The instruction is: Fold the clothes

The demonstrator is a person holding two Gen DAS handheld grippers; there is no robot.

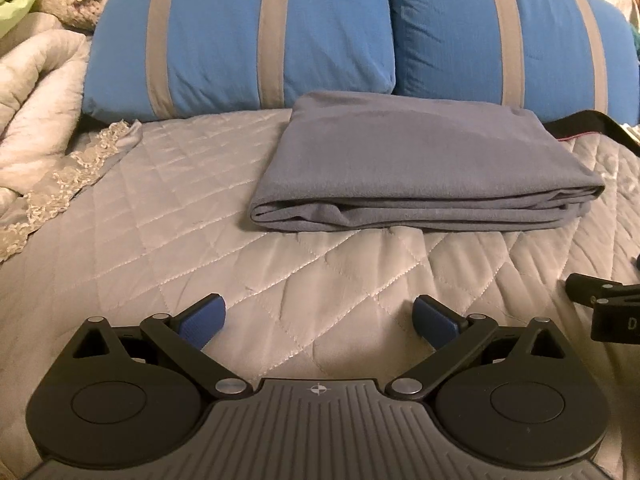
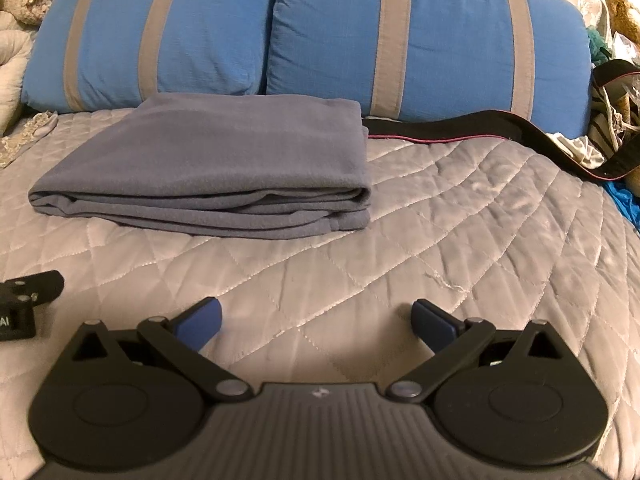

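A grey garment (image 1: 424, 168) lies folded in a flat rectangle with several layers on the quilted bedspread (image 1: 168, 208), its far edge against the blue pillows. It also shows in the right wrist view (image 2: 208, 160), left of centre. My left gripper (image 1: 319, 314) is open and empty, hovering over the bedspread well short of the garment's near edge. My right gripper (image 2: 318, 316) is open and empty, likewise short of the garment and to its right. Part of the right gripper shows at the left view's right edge (image 1: 608, 304).
Two blue pillows with grey stripes (image 1: 240, 40) (image 2: 420, 40) line the back. A crumpled beige blanket with lace trim (image 1: 36, 120) lies at the left. A black strap with red edging (image 2: 500, 136) and a pile of clutter (image 2: 616, 100) sit at the right.
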